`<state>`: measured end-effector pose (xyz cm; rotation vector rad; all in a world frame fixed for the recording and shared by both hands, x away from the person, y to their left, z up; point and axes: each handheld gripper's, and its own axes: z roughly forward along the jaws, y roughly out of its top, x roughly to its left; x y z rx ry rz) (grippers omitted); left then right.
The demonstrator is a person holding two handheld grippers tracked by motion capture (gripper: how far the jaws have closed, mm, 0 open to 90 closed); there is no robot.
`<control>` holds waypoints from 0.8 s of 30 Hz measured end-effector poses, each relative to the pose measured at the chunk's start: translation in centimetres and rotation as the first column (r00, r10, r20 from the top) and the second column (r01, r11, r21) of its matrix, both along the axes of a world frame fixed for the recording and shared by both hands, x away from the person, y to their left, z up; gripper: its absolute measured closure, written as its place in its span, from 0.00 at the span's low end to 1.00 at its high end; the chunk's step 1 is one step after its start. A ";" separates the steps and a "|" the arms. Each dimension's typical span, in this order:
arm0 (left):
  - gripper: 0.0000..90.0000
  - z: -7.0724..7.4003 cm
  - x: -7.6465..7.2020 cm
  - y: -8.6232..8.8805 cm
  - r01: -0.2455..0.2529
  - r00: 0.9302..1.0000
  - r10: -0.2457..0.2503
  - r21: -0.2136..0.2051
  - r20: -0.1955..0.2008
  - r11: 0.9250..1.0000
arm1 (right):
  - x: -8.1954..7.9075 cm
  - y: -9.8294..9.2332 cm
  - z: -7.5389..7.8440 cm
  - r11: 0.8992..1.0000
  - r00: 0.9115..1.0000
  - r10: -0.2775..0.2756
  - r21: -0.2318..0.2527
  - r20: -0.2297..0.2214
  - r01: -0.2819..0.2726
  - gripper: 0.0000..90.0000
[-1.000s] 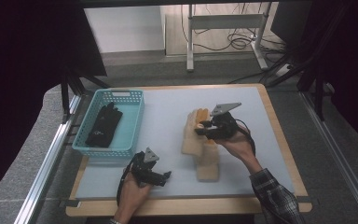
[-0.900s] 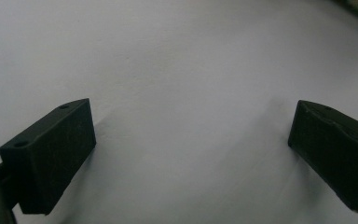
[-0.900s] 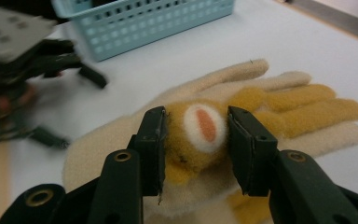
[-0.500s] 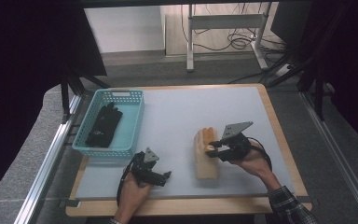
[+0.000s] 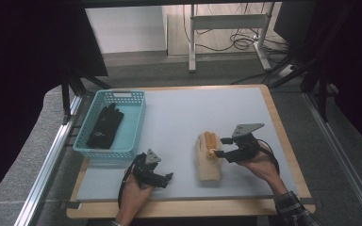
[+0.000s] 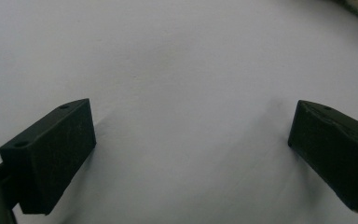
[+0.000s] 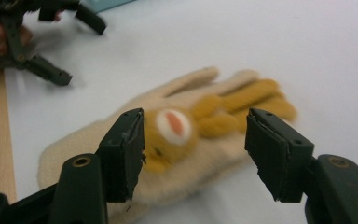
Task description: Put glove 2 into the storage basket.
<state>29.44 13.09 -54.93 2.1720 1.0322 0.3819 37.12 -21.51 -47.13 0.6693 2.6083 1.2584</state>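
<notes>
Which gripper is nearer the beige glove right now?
Right. The right gripper sits at the beige glove, jaws open beside its orange patch, having just opened. The left gripper rests apart from it on the mat, toward the basket side.

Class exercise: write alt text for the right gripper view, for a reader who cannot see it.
A cream knitted glove with mustard-yellow trim lies flat on a pale table, framed by the open black jaws of the right gripper, which do not touch it. The left gripper rests blurred at the top left corner.
</notes>
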 end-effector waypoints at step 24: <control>0.01 0.0 0.0 0.0 -0.005 1.000 0.004 -0.007 -0.008 1.000 | -4.8 -1.2 -5.7 0.996 0.996 -0.082 -0.050 -0.036 0.080 0.98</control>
